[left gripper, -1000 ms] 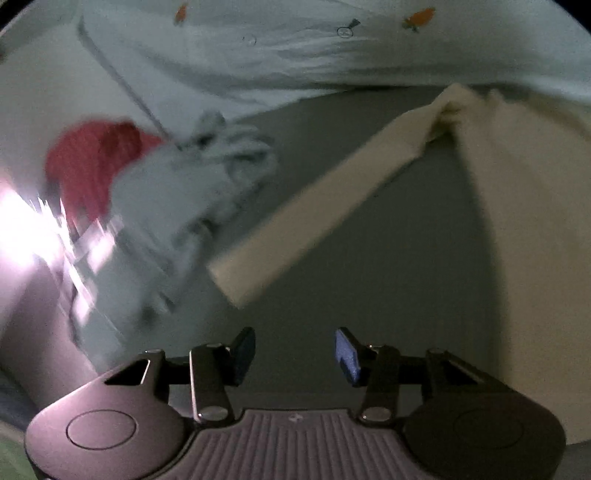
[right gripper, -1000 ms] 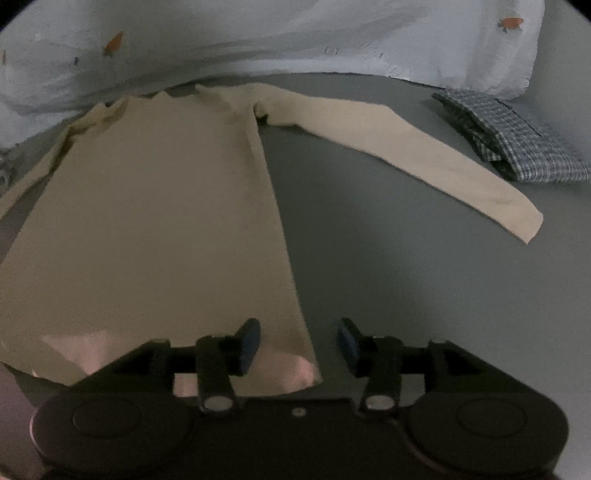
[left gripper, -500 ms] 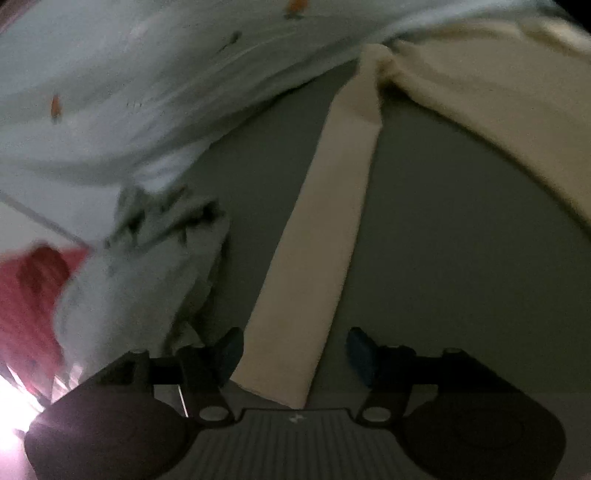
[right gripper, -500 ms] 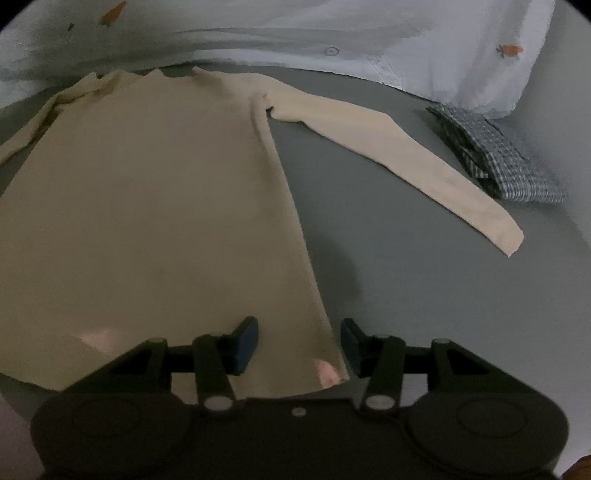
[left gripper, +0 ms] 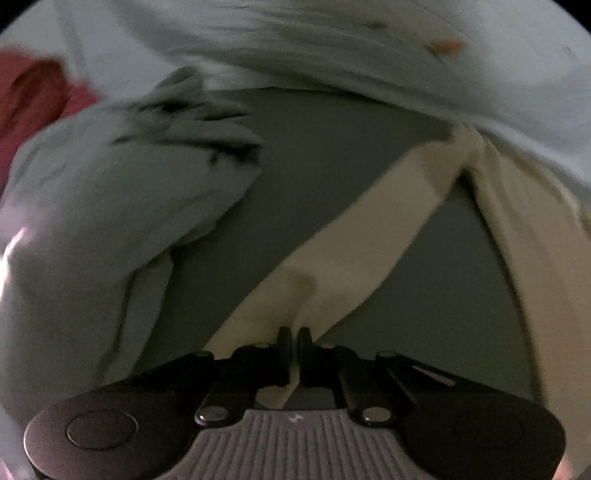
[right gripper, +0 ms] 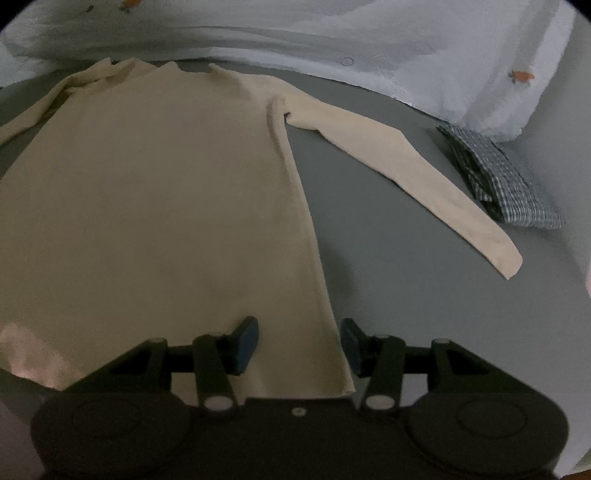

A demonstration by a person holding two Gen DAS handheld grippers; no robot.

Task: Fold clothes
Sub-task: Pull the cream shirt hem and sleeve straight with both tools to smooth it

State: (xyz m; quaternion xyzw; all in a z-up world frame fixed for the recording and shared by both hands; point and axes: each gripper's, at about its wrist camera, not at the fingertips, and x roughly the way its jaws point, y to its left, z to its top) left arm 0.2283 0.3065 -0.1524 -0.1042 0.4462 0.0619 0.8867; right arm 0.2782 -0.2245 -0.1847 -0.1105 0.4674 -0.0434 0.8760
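Left gripper [left gripper: 294,338] is clamped tight on the cuff end of one sleeve [left gripper: 354,236] of a cream long-sleeved top, its two dark fingers pressed together with a pinch of soft cloth bunched between them. That sleeve runs as a flat, smooth band away from the fingers up to the shoulder, where it meets the body of the top at the right edge of the left wrist view. Beside it on the left lies a crumpled pale grey garment [left gripper: 110,206], heaped and creased, with a red cloth [left gripper: 33,96] behind it, blurred.

Right gripper [right gripper: 299,345] hovers with its blue-padded fingers apart, straddling the lower right corner of the cream top [right gripper: 159,206]; whether either pad touches the cloth I cannot tell. The top lies spread flat, front or back up I cannot tell, on a smooth grey table [right gripper: 406,295], its knit looking fine and matte. Its other sleeve [right gripper: 406,177] stretches straight out at an angle to the right, the cuff lying near a folded blue-and-white checked cloth [right gripper: 498,177]. Along the far side of the table lies a rumpled white sheet [right gripper: 332,33] printed with small orange motifs.
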